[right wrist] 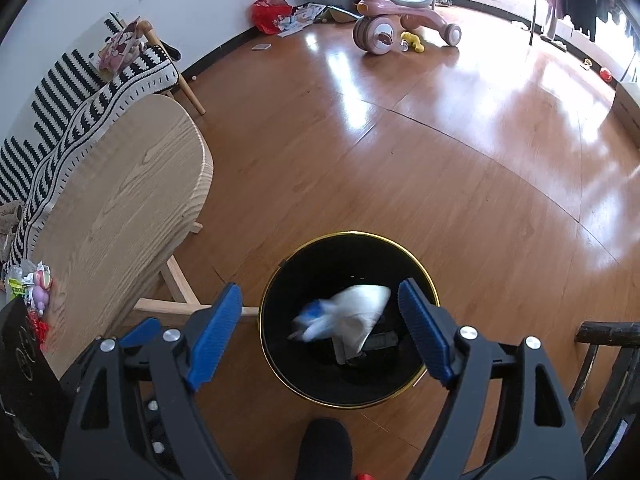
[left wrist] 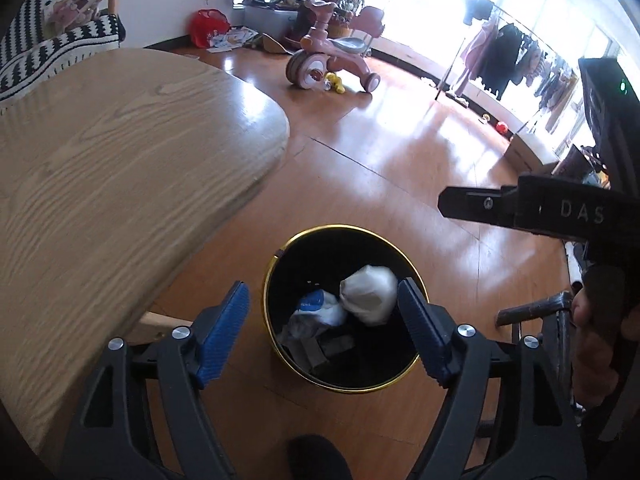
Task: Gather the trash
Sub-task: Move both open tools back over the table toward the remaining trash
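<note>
Both claws hang over the round black waste bin with a gold rim [left wrist: 276, 264], which stands on the brown wooden floor [left wrist: 400, 160] beside the light oak-grain desk [left wrist: 120, 160]. The left claw [left wrist: 323, 330] stands open and empty; the right claw [right wrist: 320, 330] likewise holds nothing. A crumpled white wad [left wrist: 370, 294] and a blue-and-white wrapper [left wrist: 318, 310] lie inside the bin. Judged: the drop is done; withdraw straight up, clear of the rim, then go for the colourful wrappers [right wrist: 34, 284] on the desk edge. Legible lettering: "DAS" on the black tool body [left wrist: 576, 210].
</note>
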A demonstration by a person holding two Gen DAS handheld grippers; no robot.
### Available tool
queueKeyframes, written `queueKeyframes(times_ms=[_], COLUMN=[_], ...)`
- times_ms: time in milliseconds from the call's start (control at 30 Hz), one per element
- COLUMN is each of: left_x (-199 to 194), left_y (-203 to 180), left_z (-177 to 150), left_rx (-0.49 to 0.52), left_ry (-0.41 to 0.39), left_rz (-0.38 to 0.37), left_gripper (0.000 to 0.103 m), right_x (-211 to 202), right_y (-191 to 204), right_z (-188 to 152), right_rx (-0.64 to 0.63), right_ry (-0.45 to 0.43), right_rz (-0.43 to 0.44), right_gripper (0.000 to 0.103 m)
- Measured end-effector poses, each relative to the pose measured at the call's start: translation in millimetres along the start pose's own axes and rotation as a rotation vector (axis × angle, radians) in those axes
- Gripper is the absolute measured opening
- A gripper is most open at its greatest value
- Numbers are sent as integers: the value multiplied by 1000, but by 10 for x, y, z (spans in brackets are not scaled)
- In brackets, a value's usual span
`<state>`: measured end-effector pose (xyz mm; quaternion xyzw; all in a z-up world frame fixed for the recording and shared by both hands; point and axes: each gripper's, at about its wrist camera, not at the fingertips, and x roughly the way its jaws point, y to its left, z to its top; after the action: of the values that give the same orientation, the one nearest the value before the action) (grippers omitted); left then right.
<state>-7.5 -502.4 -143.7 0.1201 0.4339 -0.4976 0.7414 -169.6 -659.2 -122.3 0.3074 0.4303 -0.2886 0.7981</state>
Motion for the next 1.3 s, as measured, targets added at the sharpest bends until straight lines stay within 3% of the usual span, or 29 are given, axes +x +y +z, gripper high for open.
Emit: queueKeyframes(times_ms=[200,400,667,867,1067,1300], left_x=[-396,-1201,-2364,-3180,-3502,-3346], left_y=[232,786,1913,2859,3498,4052], left_z=[77,7,-432,-939,-1317,-1396], left_rx=[-31,-116,-247,-413,-480,-515], left_ry=[-55,-151,-219,-250,-230,-178], left_rz=[40,140,406,571,638,631], left_gripper=[84,91,92,92,92,92], right_x=[-38,-162,-285,-371,-250,91], right_y=[186,938,2743,4020,4871,5296], right_z=[54,55,-254,-764,-1287,-1578], right_rx=[-28,-142,-421,-629,-894,-1074], right_ry=[-19,-50,-39,-40,-47,-67], right_rz=[35,160,345,480,523,450], right_gripper=[83,83,85,85,85,85])
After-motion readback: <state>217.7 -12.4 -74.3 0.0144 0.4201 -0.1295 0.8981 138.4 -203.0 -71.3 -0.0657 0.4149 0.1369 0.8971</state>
